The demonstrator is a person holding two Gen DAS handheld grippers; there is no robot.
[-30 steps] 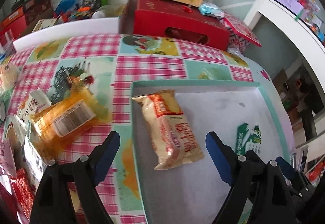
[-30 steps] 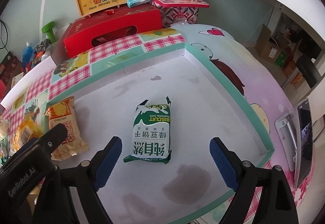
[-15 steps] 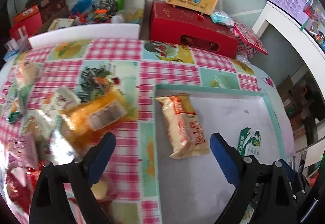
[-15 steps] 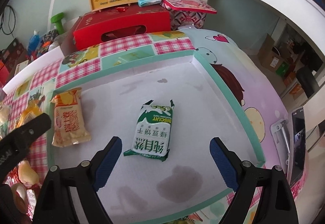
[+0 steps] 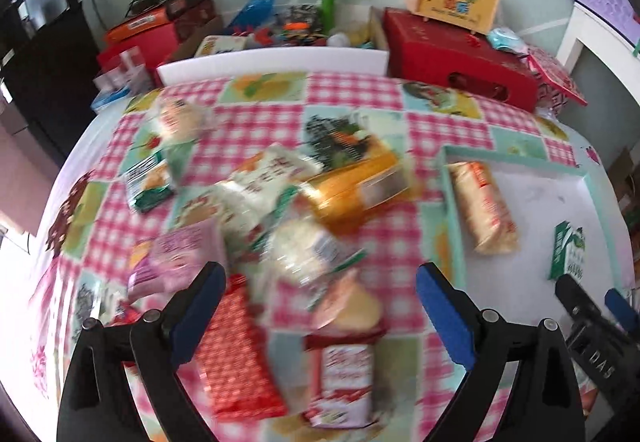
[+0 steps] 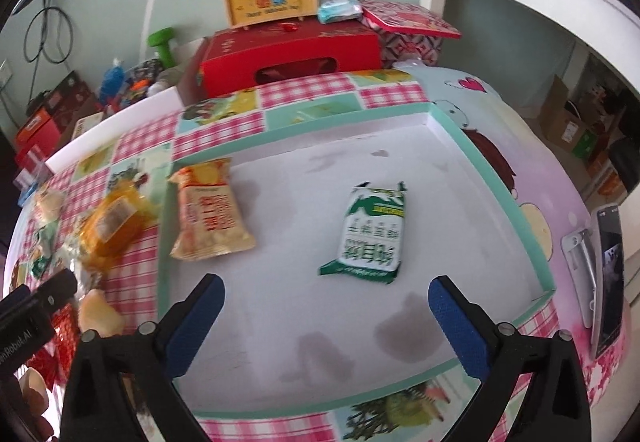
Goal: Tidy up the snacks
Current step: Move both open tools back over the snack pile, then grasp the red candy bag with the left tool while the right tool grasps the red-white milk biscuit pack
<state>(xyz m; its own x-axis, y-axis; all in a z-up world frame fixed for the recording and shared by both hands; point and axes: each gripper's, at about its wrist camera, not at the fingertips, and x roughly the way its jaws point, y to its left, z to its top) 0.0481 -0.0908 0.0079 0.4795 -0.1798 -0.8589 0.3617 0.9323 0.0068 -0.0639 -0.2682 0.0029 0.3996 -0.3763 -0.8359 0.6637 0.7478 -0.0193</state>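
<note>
Left claw (image 5: 320,306) released, jaws just widened, empty above the snack pile (image 5: 288,242). Right claw (image 6: 326,318) likewise released over tray (image 6: 492,177); green packet (image 6: 370,234) at twelve o'clock.

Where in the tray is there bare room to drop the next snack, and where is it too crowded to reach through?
The tray holds just two packs. Free patches: between the orange pack and the green biscuit pack, the far strip behind both, and the near strip by the open right claw. The checked cloth left of the tray is crowded with piled snacks.
</note>
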